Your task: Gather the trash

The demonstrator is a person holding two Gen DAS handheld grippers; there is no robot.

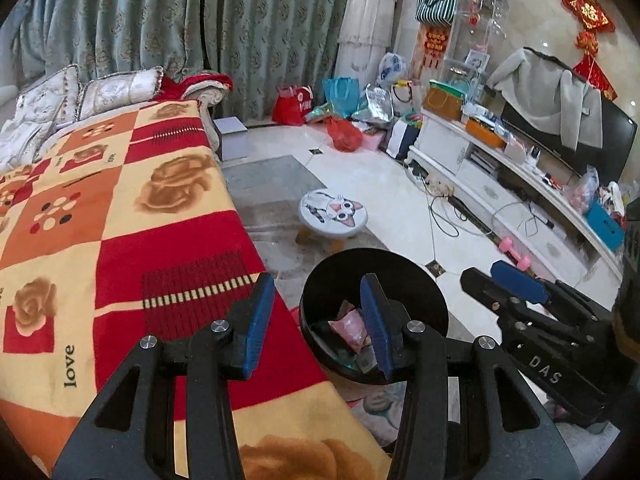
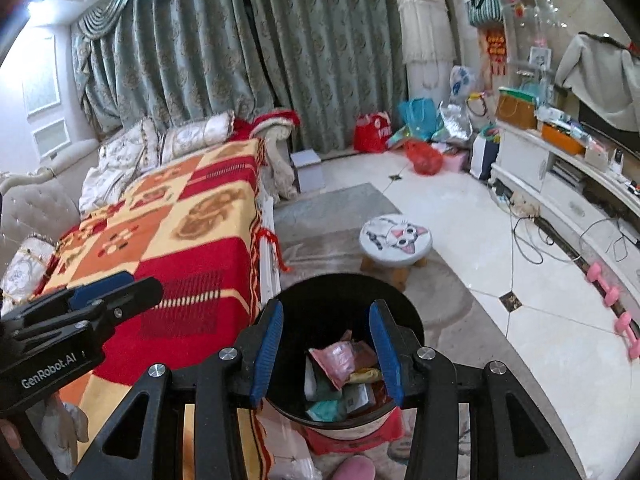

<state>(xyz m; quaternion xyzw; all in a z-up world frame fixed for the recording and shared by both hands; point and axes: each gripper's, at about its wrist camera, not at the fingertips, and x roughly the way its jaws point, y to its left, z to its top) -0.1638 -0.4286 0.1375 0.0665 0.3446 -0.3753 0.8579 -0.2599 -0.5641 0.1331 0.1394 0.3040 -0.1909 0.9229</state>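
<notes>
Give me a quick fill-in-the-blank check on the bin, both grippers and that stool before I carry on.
1. The right gripper hangs over the round ____ bin with its fingers apart and nothing between them.
2. The topmost wrapper in the bin is ____.
3. The left gripper holds ____.
4. The stool on the floor bears a cartoon ____ face.

Missing words: black; pink; nothing; cat
</notes>
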